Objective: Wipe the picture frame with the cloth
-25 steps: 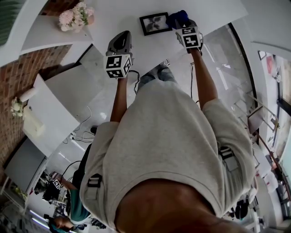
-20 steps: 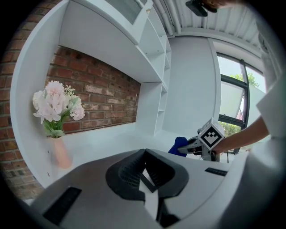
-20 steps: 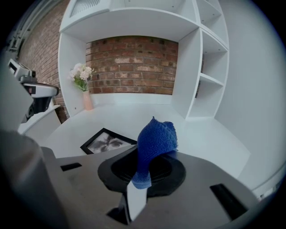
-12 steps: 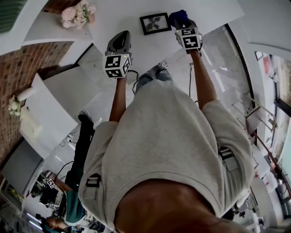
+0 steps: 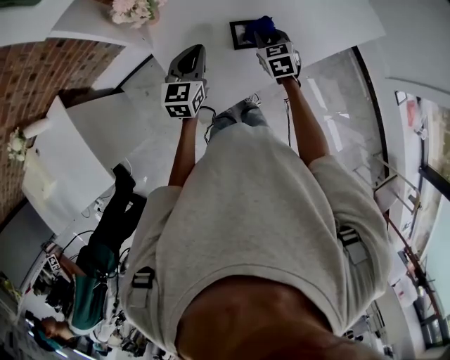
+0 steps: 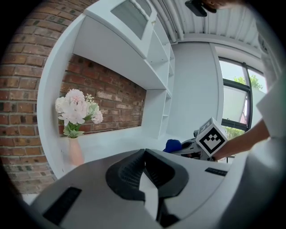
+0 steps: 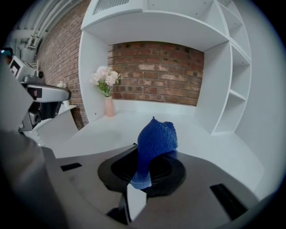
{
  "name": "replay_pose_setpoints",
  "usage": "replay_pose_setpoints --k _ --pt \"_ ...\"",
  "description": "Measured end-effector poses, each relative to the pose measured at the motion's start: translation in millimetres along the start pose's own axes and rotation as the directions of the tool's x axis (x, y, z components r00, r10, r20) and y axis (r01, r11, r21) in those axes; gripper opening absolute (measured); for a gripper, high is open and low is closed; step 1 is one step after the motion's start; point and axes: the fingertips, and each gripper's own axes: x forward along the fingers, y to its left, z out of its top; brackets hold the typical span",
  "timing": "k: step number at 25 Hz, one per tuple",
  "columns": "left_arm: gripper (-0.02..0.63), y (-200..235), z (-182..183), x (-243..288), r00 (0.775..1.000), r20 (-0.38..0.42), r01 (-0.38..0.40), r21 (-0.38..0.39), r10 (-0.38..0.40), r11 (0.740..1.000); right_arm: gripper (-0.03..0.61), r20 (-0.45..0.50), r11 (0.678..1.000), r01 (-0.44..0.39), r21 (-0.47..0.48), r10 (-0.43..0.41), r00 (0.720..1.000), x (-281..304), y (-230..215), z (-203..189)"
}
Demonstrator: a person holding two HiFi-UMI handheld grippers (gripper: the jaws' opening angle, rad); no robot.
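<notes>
The big white worktop point(image 5: 330, 21) fills the top of the head view. A person in a grey shirt point(image 5: 260, 225) fills the middle and holds both arms out over it. Another person point(image 5: 98, 260) is on the floor at the lower left.

The left claw point(image 6: 144, 154) is at the upper middle. It is closed tight and has nothing in it. The right claw point(image 7: 143, 174) is at the top, a bit to the right, and it pinches the blue cloth point(image 7: 154, 143).

The pink flowers point(image 6: 76, 109) stand in a pink vase point(image 6: 75, 152) at the top left. The black picture frame point(image 5: 241, 34) lies on the worktop at the top middle. The cloth hides its right side. I cannot tell if they touch.
</notes>
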Motion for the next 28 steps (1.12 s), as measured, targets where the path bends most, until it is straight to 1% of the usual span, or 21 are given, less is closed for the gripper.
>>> replay_pose_setpoints --k 6,11,21,28 --pt "0.017 17.4 -4.3 -19.6 0.999 0.004 -0.045 -0.013 0.045 0.999 0.057 0.006 0.997 -0.065 -0.034 0.065 0.998 13.9 40.3 11.3" --pt "0.017 25.1 -7.1 -27.8 0.998 0.003 -0.062 -0.018 0.062 0.998 0.057 -0.007 0.995 -0.092 -0.046 0.091 0.996 21.0 55.9 7.3" --pt "0.017 23.4 -15.4 -22.8 0.998 -0.024 -0.051 -0.013 0.051 0.999 0.058 -0.047 0.995 -0.095 -0.012 0.094 0.994 29.6 53.8 -17.8" --pt "0.017 21.2 -12.3 -10.6 0.999 -0.033 -0.041 -0.008 0.04 0.999 0.057 -0.064 0.998 -0.066 0.019 0.067 0.996 27.1 29.3 -29.2"
